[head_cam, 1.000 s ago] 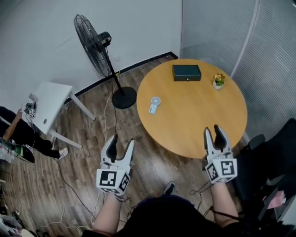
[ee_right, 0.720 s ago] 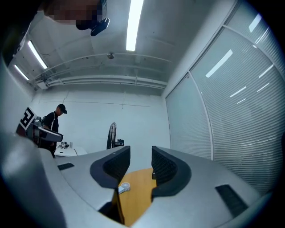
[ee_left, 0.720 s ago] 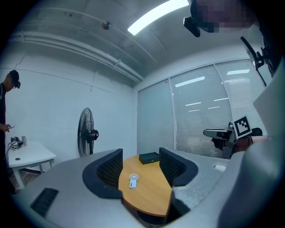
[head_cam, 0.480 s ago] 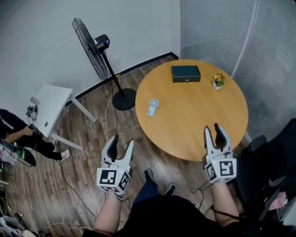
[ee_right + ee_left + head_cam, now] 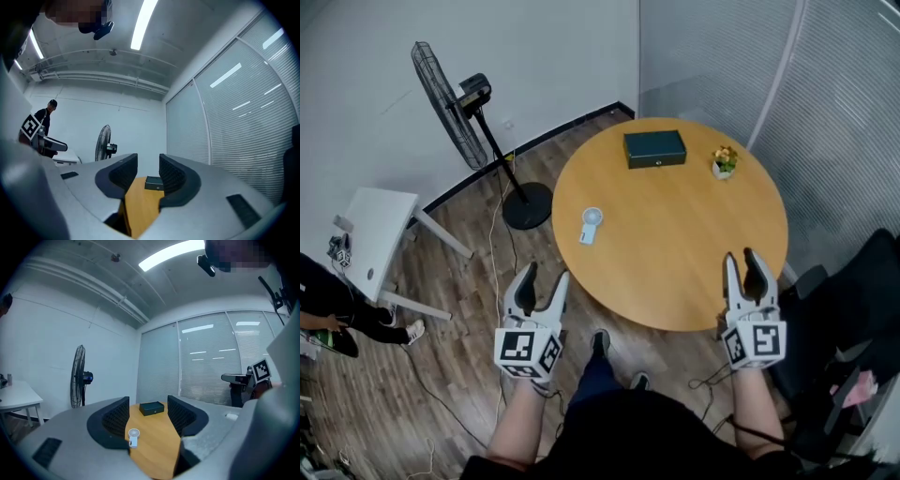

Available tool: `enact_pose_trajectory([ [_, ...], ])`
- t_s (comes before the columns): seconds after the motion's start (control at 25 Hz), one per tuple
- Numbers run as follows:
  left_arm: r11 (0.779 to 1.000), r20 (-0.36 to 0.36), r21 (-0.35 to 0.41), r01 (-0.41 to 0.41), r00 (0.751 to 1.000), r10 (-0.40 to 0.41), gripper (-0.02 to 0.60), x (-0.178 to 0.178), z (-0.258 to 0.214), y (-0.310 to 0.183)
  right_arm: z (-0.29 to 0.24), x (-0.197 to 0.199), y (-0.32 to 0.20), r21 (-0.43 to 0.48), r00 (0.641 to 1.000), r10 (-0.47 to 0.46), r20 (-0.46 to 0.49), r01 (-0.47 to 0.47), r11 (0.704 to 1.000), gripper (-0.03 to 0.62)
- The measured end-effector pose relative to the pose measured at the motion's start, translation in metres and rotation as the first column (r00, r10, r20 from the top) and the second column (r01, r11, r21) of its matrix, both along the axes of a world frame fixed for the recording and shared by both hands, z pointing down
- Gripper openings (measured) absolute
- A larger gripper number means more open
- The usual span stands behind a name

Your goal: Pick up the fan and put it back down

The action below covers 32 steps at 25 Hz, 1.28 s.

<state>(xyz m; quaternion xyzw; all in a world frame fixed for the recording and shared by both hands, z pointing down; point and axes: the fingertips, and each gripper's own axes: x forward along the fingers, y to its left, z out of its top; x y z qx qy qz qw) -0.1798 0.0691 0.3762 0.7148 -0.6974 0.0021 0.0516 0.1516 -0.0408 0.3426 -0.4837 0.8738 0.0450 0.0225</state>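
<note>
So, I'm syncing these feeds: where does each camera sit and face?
Head view: on the person's head, steeply down at the round table; forearms, left gripper, right gripper show.
Left gripper view: on the left gripper, level between its open jaws toward the small fan and dark box.
Right gripper view: on the right gripper, level between its closing, empty jaws toward the dark box.
Shared: dark box, standing fan.

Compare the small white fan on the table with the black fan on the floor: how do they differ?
The white handheld fan is tiny and lies flat on the round table; the black pedestal fan is tall and stands upright on the wood floor. Both have a round head.
</note>
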Motion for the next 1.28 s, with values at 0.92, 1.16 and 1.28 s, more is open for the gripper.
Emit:
enact_pose_trajectory([
  [0.92,0.939,-0.091,-0.224,-0.262,0.965,0.248,0.250,-0.091,0.140,-0.217,0.023,-0.092,-0.120,-0.097,0.974,0.223,-0.033,-0.226,0.969,0.146],
  [1.16,0.905,-0.083,-0.309,-0.292,0.956,0.280,0.250,-0.085,0.183,-0.245,0.043,-0.075,-0.132,-0.136,0.958,0.283,-0.033,-0.285,0.949,0.144],
  [1.28,0.886,-0.096,-0.354,-0.300,0.954,0.285,0.250,-0.077,0.206,-0.257,0.055,-0.065,-0.143,-0.159,0.958,0.288,-0.020,-0.287,0.945,0.143],
])
